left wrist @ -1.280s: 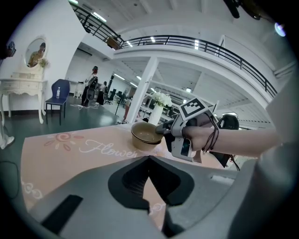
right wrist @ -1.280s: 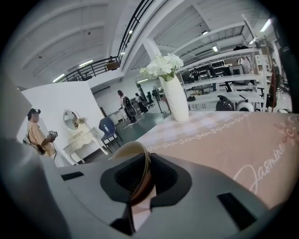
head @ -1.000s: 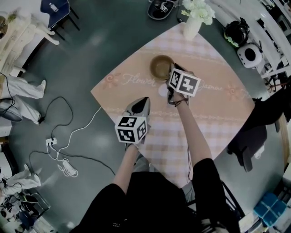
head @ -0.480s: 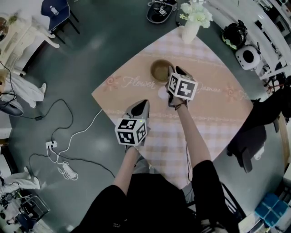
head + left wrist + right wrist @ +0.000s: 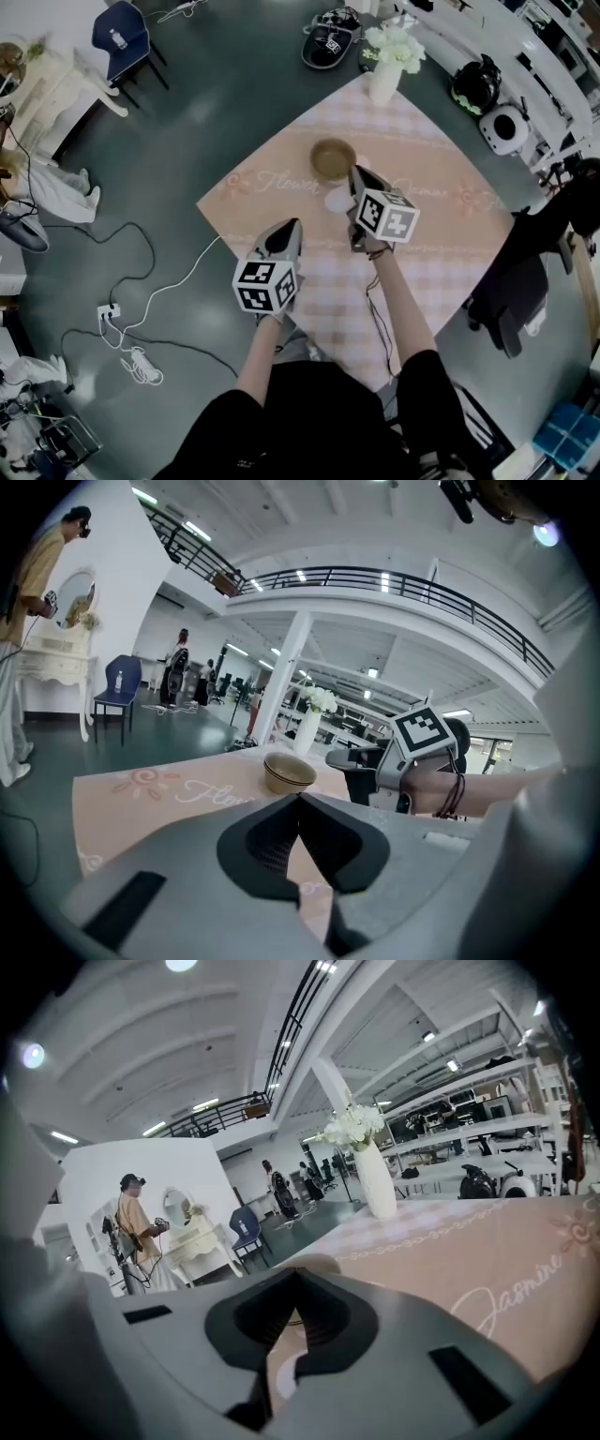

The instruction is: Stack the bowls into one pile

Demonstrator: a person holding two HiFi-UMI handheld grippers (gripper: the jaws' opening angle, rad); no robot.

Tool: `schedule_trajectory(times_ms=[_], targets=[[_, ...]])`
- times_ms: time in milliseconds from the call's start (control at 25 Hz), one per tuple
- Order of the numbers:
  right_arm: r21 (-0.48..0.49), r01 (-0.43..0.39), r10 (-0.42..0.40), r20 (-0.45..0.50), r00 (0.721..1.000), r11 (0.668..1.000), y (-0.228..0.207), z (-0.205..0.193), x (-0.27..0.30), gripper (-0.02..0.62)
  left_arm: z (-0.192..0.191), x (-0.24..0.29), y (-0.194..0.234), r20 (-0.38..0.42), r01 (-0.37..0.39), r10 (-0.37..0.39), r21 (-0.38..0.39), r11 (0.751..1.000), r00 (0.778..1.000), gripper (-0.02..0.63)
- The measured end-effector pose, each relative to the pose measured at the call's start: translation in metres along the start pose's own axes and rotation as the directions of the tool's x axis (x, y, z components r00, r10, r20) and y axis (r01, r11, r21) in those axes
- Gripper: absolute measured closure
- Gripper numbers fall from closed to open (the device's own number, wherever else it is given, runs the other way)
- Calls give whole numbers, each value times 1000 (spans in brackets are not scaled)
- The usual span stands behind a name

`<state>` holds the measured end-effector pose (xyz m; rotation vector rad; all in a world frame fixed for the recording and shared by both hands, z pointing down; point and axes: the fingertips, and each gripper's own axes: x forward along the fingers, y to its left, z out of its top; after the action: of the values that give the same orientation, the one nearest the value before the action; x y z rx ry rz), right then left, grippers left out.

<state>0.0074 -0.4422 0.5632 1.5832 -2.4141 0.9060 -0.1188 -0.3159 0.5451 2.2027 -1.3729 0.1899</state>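
Observation:
A tan bowl (image 5: 333,157), seemingly a short stack, stands on the pink tablecloth (image 5: 441,253); the left gripper view shows the bowl (image 5: 289,772) too. Just in front of it lies a white round patch (image 5: 338,199). My right gripper (image 5: 357,175) hovers close to the bowl's right, apart from it. Its jaws have just been closing and now meet with nothing between them (image 5: 298,1274). My left gripper (image 5: 292,226) hangs nearer me, left of the bowl, shut and empty (image 5: 300,797). In the right gripper view the jaws hide most of the bowl.
A white vase with flowers (image 5: 386,66) stands at the table's far corner. A dark chair (image 5: 514,292) sits off the right edge. Cables and a power strip (image 5: 112,309) lie on the floor at left. People stand far off by a white dresser (image 5: 192,1241).
The right gripper has drawn back from the bowl's rim toward me and risen a little; the bowl stays put. The left gripper has lifted slightly.

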Motion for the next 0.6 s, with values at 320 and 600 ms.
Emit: schedule_trajectory(times_ms=[320,600], targets=[[-9,-115,115,84,990,993,34,6,-64,601,15,-38,-13,49,32,-36,74,997,998,609],[-61,-210,217,171,961,976,65,14,-125,601,27,-74,-32,107,66,-81,133,989,991,609]])
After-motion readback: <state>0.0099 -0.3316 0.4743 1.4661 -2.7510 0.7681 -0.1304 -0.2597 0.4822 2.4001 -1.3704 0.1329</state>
